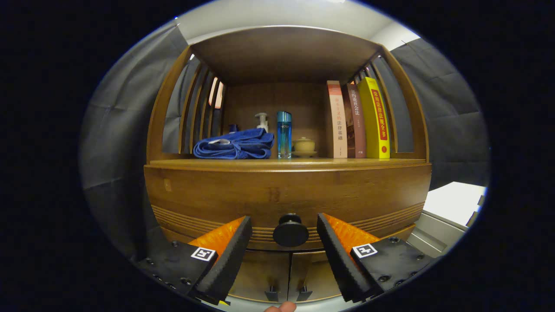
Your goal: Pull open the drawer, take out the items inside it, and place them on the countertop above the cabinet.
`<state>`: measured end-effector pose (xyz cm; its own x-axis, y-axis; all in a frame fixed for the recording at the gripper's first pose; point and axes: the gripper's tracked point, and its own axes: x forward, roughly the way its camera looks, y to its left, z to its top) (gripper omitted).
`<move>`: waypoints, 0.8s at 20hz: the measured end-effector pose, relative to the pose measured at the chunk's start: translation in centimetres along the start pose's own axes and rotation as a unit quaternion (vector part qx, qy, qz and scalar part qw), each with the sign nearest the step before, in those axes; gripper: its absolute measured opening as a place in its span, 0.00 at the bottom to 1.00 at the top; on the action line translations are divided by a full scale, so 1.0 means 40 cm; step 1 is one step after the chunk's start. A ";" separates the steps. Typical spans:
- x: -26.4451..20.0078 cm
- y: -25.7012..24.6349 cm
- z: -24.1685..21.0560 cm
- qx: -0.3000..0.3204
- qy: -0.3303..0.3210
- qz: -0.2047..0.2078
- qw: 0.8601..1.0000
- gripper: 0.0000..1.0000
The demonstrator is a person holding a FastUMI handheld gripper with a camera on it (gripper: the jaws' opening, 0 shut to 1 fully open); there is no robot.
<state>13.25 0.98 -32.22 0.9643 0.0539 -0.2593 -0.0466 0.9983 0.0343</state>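
Observation:
A wooden cabinet faces me, its drawer front (286, 193) shut below the countertop (347, 164). A round black knob (290, 232) sticks out of the drawer front. My gripper (284, 225) is open, its black and orange fingers (236, 242) standing either side of the knob with a gap on each side. The knob sits right between the fingertips, touching neither. What lies inside the drawer is hidden.
On the countertop lie a folded blue towel (236, 145), a white pump bottle (262, 122), a blue bottle (284, 134), a small yellow teapot (304, 146) and three upright books (357, 119). Two cabinet doors (266, 273) sit below the drawer. A white table (453, 201) stands right.

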 end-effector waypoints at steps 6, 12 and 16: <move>0.030 -0.005 -0.028 0.000 0.011 -0.013 1.000 0.93; 0.021 -0.044 -0.032 0.006 0.014 -0.026 1.000 0.59; 0.048 -0.049 -0.009 -0.014 0.002 -0.034 0.999 0.48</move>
<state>15.09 -0.85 -33.15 0.9642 -0.0145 -0.2647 0.0120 0.9999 -0.0112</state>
